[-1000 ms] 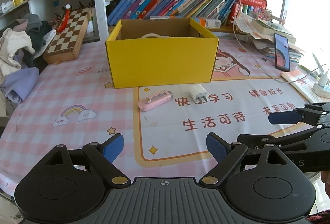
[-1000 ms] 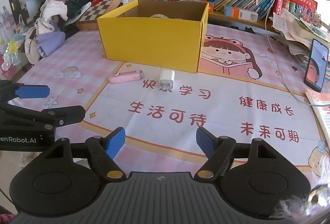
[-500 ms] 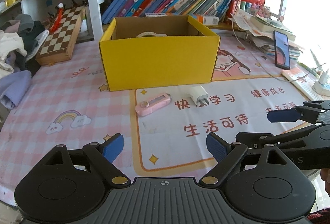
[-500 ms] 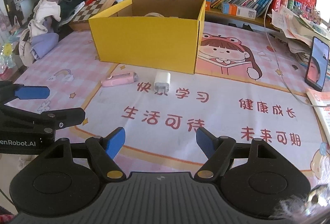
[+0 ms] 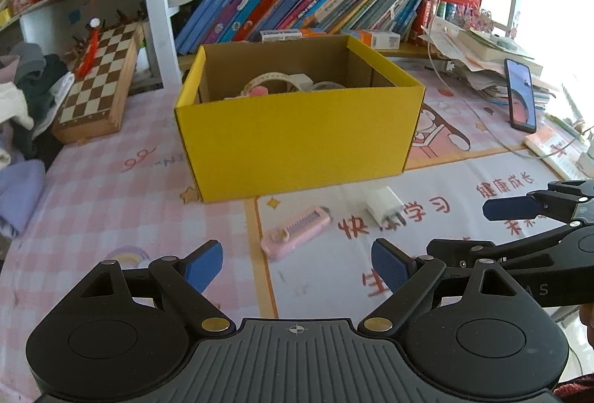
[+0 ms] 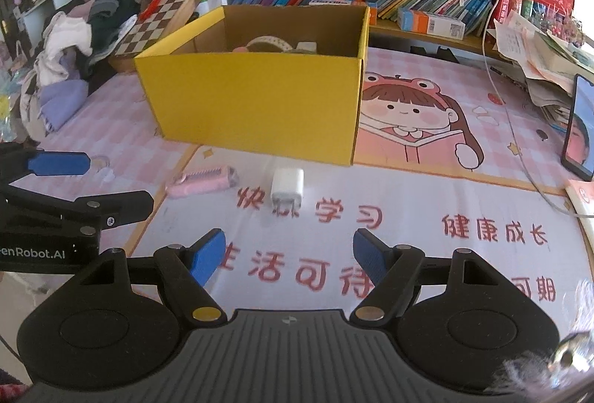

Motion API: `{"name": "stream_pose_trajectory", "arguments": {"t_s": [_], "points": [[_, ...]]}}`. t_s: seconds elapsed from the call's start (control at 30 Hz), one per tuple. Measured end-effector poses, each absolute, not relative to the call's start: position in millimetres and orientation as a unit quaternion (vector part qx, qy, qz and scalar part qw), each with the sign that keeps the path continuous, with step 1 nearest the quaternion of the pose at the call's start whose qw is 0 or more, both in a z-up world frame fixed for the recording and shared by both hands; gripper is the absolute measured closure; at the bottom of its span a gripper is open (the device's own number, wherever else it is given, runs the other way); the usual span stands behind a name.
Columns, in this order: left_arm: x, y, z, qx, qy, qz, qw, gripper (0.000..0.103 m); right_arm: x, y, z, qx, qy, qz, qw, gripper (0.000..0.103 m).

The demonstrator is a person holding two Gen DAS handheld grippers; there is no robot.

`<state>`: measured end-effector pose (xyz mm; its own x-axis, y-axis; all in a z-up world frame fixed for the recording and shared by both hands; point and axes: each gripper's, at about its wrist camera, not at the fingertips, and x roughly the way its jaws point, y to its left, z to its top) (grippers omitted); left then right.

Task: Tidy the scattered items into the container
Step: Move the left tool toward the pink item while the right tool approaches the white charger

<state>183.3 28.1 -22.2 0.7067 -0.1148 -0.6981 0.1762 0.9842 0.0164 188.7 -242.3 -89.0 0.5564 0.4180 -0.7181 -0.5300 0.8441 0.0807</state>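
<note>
Jaws spread wide and empty on both the left gripper (image 5: 297, 263) and right gripper (image 6: 289, 256); cutter (image 5: 296, 236) and charger (image 6: 287, 188) lie mid-frame before the box (image 5: 297, 143).

A table (image 5: 111, 202) covered with a pink checked cloth carries a yellow box (image 5: 297, 139), a pink utility knife (image 5: 295, 232) and a white charger (image 5: 382, 204) just before it, a chessboard (image 5: 96, 87), a phone (image 5: 521, 94) and piled clothes (image 6: 70, 68).
</note>
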Motion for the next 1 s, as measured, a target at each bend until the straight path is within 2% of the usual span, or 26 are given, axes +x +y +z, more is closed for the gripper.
{"name": "stream_pose_trajectory", "arguments": {"t_s": [0.43,0.6,0.73,0.8,0.9,1.0], "points": [[220.4,34.9,-31.9,0.064,0.389,-0.102,0.913,0.014,219.1,-229.0,-96.0,-0.059,0.401,0.252,0.879,0.031],[231.6,37.8,-37.1,0.078,0.392,-0.112,0.91,0.017,229.8,-221.4,-97.8,-0.057,0.405,0.25,0.877,0.033],[240.3,37.1,-42.2,0.098,0.396,-0.125,0.904,0.029,239.8,-214.6,-101.3,-0.055,0.415,0.251,0.873,0.038],[244.8,37.1,-46.2,0.107,0.402,-0.13,0.9,0.039,244.6,-210.6,-103.7,-0.056,0.421,0.252,0.87,0.041],[252.6,40.7,-53.3,0.107,0.414,-0.138,0.893,0.049,250.9,-204.2,-107.5,-0.058,0.43,0.253,0.865,0.047],[258.2,43.1,-59.6,0.106,0.425,-0.151,0.886,0.055,257.7,-198.9,-112.5,-0.059,0.444,0.249,0.859,0.054]]}}
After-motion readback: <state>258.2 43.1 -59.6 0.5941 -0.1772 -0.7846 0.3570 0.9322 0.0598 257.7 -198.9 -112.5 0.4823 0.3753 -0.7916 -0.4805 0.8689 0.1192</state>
